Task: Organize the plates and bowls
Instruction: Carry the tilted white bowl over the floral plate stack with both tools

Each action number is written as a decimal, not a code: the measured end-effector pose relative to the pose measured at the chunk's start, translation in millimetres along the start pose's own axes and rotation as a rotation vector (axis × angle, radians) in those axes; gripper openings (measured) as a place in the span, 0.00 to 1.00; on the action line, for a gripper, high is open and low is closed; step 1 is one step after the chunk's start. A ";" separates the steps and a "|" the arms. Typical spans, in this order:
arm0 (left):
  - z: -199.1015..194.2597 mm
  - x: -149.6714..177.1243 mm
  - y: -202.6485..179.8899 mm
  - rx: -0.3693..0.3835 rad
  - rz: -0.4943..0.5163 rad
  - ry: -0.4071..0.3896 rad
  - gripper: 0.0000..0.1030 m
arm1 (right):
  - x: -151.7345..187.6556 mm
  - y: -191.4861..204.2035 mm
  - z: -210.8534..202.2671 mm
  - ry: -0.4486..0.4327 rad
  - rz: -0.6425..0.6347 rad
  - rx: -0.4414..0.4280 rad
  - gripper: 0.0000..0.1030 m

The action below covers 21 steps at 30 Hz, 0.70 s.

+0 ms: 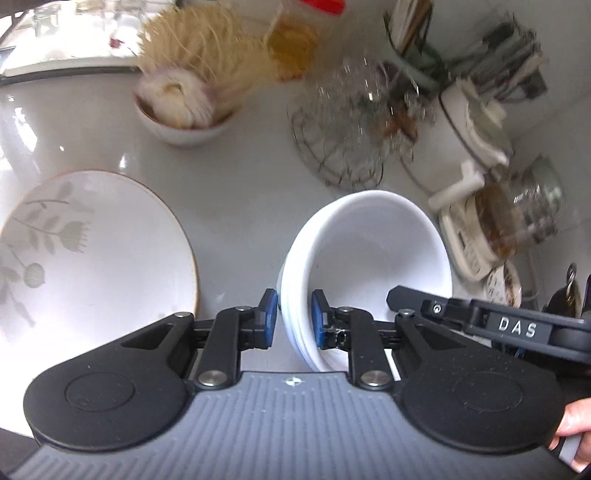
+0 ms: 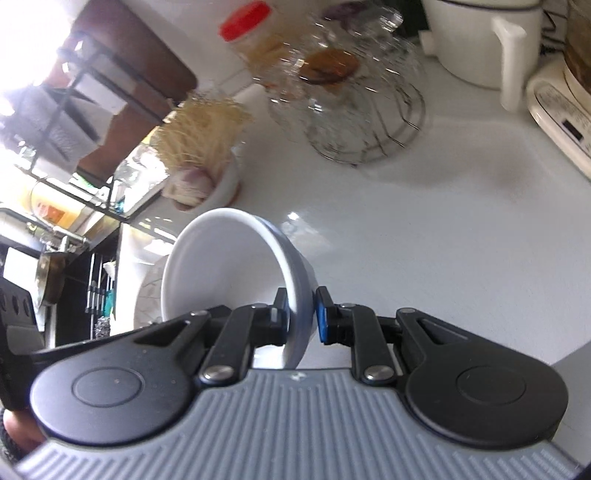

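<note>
My left gripper [image 1: 294, 317] is shut on the rim of a white bowl [image 1: 373, 251], which it holds tilted above the white counter. A white plate with a grey flower print [image 1: 96, 251] lies to its left. My right gripper [image 2: 302, 314] is shut on the rim of another white bowl [image 2: 221, 266], held tilted with its opening to the left. The right gripper's black arm [image 1: 491, 325] shows at the right of the left wrist view, close to the left bowl. Part of the printed plate [image 2: 147, 295] shows behind the right bowl.
At the back stand a small bowl of garlic and dry noodles [image 1: 184, 110], a wire basket with glassware [image 1: 343, 122], a red-lidded jar [image 2: 251, 33], a white pot [image 2: 476, 44] and a kettle base [image 2: 561, 114]. The counter edge lies at the left [image 2: 122, 236].
</note>
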State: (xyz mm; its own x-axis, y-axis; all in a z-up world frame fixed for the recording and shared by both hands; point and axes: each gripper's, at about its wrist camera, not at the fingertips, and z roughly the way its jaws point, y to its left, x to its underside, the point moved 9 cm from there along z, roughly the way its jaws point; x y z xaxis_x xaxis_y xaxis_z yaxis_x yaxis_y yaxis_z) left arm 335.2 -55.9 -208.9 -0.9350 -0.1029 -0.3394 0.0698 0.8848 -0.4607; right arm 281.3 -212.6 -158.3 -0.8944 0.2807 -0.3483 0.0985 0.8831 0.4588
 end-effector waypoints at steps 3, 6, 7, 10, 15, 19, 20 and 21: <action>-14.4 -3.7 8.1 0.009 -0.034 -0.032 0.22 | -1.9 16.6 -1.5 -0.008 -0.028 -0.010 0.17; -28.0 -5.4 18.6 0.006 -0.066 -0.059 0.23 | -2.7 31.9 -0.3 -0.001 -0.052 -0.034 0.18; -32.6 -5.9 22.2 0.003 -0.075 -0.069 0.23 | -2.6 36.5 0.5 0.003 -0.060 -0.043 0.18; -47.3 -8.0 35.9 -0.008 -0.110 -0.104 0.23 | -2.4 53.5 5.3 0.019 -0.091 -0.061 0.18; -63.6 -7.4 63.5 -0.037 -0.170 -0.154 0.23 | 1.2 80.2 20.3 0.055 -0.157 -0.085 0.18; -72.8 -3.0 87.3 -0.069 -0.218 -0.185 0.23 | 6.6 100.1 37.3 0.092 -0.204 -0.107 0.18; -73.8 -1.6 93.7 -0.077 -0.233 -0.191 0.23 | 8.3 104.3 42.7 0.106 -0.212 -0.111 0.18; -74.5 0.0 100.9 -0.086 -0.250 -0.196 0.23 | 10.0 108.1 47.1 0.118 -0.220 -0.117 0.18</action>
State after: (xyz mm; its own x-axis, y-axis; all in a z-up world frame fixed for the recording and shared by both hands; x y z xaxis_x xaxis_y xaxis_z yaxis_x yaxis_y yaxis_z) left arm 316.3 67.2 -194.3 -0.8342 -0.3997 -0.3800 -0.1907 0.8555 -0.4813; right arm 303.5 -96.6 -150.7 -0.9339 0.0354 -0.3558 -0.1487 0.8665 0.4766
